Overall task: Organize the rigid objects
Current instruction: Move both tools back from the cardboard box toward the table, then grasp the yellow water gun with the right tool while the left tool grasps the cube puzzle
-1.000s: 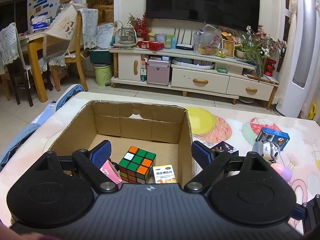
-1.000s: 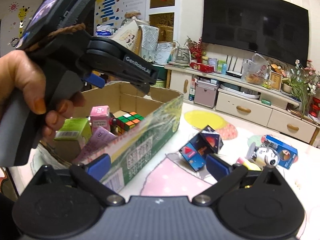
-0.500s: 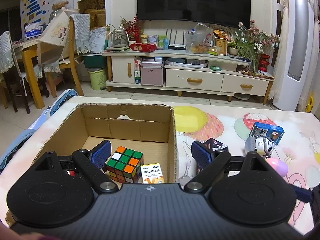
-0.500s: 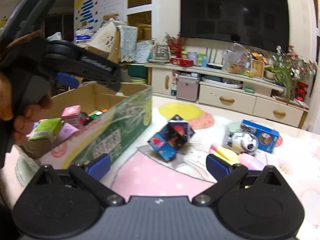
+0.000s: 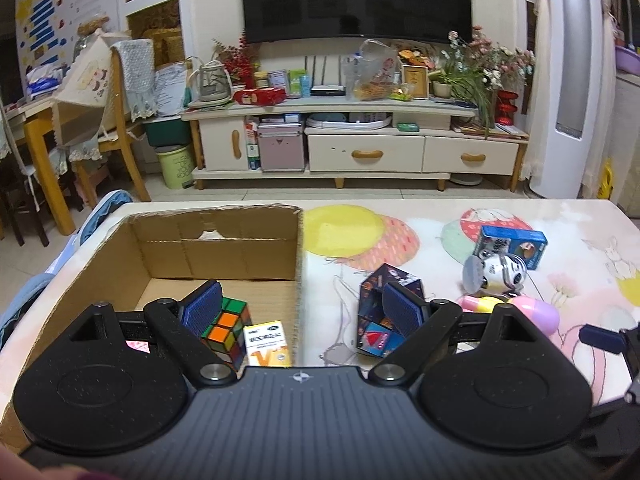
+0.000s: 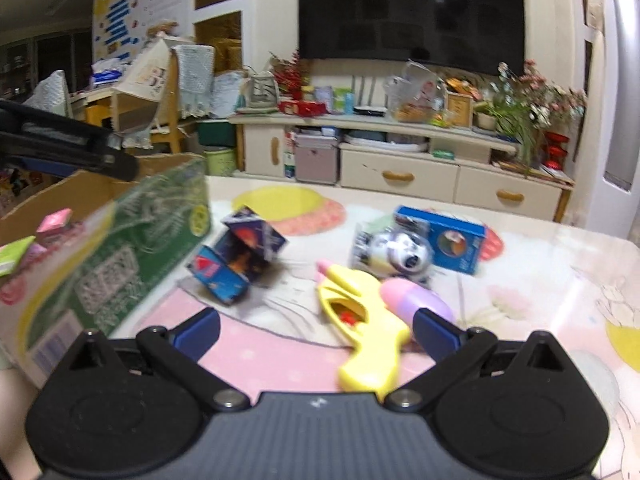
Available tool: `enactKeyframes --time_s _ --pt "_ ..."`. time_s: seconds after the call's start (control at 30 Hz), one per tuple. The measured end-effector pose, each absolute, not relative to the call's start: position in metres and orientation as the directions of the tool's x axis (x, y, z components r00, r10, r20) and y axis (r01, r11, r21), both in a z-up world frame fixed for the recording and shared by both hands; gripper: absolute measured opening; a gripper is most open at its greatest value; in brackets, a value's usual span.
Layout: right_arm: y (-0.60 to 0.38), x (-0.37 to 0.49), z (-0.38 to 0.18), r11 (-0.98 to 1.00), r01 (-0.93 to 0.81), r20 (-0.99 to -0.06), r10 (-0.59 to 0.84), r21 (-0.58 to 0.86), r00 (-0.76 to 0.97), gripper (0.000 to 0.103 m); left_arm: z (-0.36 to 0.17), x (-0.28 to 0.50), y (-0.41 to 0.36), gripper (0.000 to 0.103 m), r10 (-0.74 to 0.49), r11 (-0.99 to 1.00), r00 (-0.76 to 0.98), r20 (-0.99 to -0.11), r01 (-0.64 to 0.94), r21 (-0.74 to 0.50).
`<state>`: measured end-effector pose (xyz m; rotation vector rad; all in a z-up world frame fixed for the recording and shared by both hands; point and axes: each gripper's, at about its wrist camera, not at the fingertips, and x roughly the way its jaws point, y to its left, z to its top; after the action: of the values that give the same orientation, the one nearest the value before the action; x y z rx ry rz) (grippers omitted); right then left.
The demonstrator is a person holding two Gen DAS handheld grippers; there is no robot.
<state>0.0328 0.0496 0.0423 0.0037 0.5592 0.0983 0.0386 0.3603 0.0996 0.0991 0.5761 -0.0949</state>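
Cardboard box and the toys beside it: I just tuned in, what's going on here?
A person is sorting small rigid items into the cardboard box with two handheld grippers. The box already holds a Rubik's cube and small packets. The left gripper hangs open and empty over the box's right wall. The right gripper is open above the table, near the yellow toy water gun. A folding picture cube, a round white toy and a blue box are outside.

A brown cardboard box [image 6: 120, 236] is printed green outside. A multicoloured puzzle cube [image 5: 224, 330], a yellow plastic toy gun [image 6: 360, 320] tipped pink and a blue carton [image 6: 444, 238] are seen on the pastel-patterned tablecloth [image 6: 540, 280].
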Motion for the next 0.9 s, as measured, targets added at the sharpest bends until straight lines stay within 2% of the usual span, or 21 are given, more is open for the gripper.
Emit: enactKeyframes --time_s 0.43,0.9 --pt "0.019 0.064 0.025 0.99 -0.132 -0.53 0.081 -0.058 0.844 0.102 0.093 0.032 0.358 0.103 -0.107 0.971 0.823 -0.558 0.207 0.121" --pt "0.016 0.112 -0.001 0.956 -0.265 -0.644 0.125 -0.125 0.755 0.102 0.088 0.029 0.341 0.103 -0.151 0.956 0.807 -0.57 0.267 0.125"
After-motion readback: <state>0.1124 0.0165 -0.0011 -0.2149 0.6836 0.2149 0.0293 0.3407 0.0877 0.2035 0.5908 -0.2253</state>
